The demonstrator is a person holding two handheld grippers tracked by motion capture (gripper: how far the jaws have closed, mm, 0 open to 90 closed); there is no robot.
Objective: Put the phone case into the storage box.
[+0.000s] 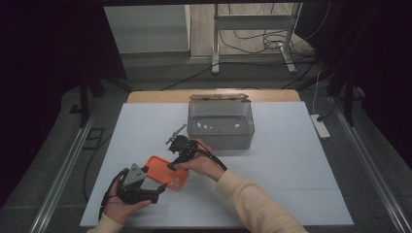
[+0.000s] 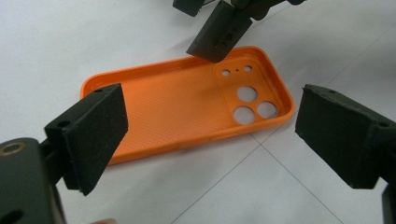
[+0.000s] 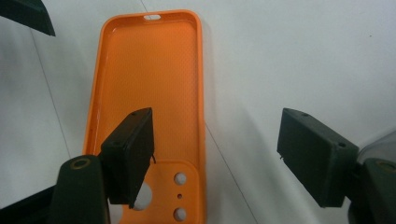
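Note:
An orange phone case (image 1: 163,171) lies inside-up on the white mat, its camera holes toward the near right. My right gripper (image 1: 175,165) points down over the camera end. In the right gripper view it (image 3: 215,140) is open: one finger (image 3: 130,154) hangs over the case (image 3: 144,93) interior, the other stands outside the long rim. My left gripper (image 1: 156,187) is held low at the case's near-left end. The left gripper view shows it (image 2: 215,112) open wide, facing the case (image 2: 182,107), with a finger (image 2: 222,32) of the other gripper at the far rim.
A clear plastic box (image 1: 221,125) with its lid tipped back stands behind the case, near the mat's far edge. The white mat (image 1: 282,184) stretches out to the right. Beyond the table are a metal stand, cables and a power strip (image 1: 320,127).

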